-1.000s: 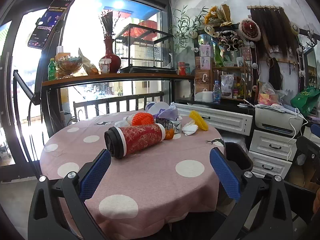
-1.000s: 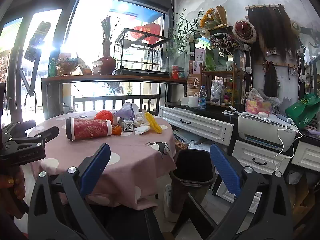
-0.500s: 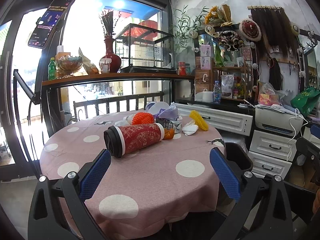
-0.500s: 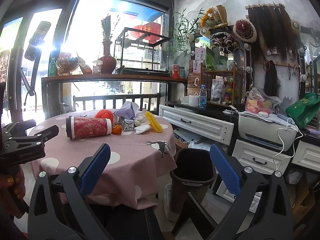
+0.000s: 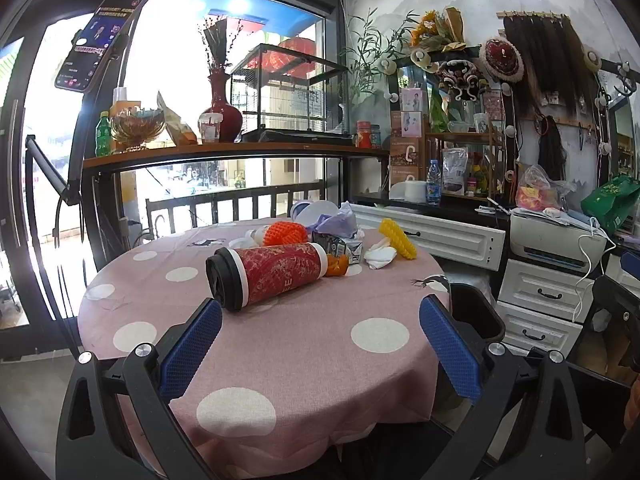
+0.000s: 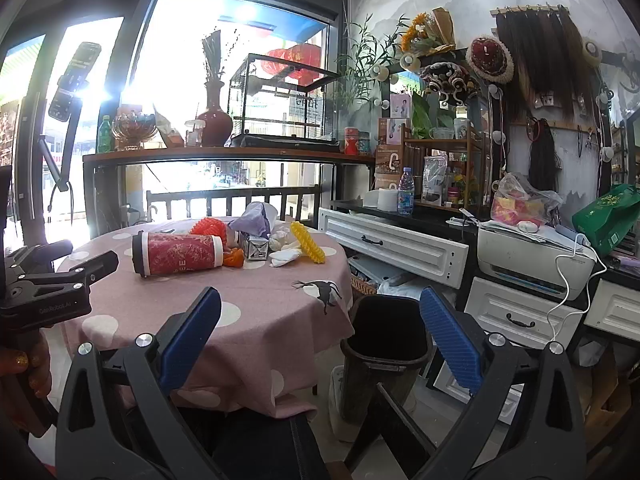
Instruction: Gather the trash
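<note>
A red patterned cup with a black lid (image 5: 266, 274) (image 6: 178, 254) lies on its side on the round pink polka-dot table (image 5: 280, 344) (image 6: 260, 304). Behind it sit an orange foam net (image 5: 286, 233), a yellow foam net (image 5: 397, 238) (image 6: 307, 241), white crumpled tissue (image 5: 380, 256) (image 6: 285, 257), a small carton (image 5: 346, 249) (image 6: 256, 247) and purple paper (image 5: 340, 222). My left gripper (image 5: 320, 356) hangs open over the table's near edge, short of the cup. My right gripper (image 6: 320, 356) is open, held back from the table above a black trash bin (image 6: 386, 336) (image 5: 476, 312).
White drawers and a printer (image 6: 532, 256) line the right wall. A shelf with a red vase (image 5: 220, 114) and a glass case runs behind the table. A phone on a stand (image 5: 102, 38) rises at left. The left gripper's body (image 6: 48, 292) and a hand show in the right wrist view.
Almost nothing has moved. Both grippers stay open and nearly still; the left gripper body has drifted very slightly in the right wrist view.
</note>
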A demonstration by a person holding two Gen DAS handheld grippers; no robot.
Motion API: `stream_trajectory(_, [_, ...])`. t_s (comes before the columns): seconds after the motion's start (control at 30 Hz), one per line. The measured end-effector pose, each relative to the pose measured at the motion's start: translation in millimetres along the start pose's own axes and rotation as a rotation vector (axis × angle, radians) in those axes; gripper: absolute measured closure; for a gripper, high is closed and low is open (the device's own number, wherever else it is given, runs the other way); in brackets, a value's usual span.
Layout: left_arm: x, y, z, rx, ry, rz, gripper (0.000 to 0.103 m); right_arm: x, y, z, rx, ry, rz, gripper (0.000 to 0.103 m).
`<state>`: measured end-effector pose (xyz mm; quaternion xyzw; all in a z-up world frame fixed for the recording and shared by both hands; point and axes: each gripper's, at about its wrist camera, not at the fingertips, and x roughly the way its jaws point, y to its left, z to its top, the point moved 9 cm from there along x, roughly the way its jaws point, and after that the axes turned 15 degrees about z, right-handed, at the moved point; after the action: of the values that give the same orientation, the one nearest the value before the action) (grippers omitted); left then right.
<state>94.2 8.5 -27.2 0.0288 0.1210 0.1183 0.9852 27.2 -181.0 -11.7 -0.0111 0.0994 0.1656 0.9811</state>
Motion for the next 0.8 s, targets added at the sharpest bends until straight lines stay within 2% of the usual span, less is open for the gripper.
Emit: stream_trajectory(0.8, [2.8,2.4,-2.4,-0.010,0.012,-0.003,0.005,2.6,-0.1,-1.6,0.010,0.008,0.006,0.005])
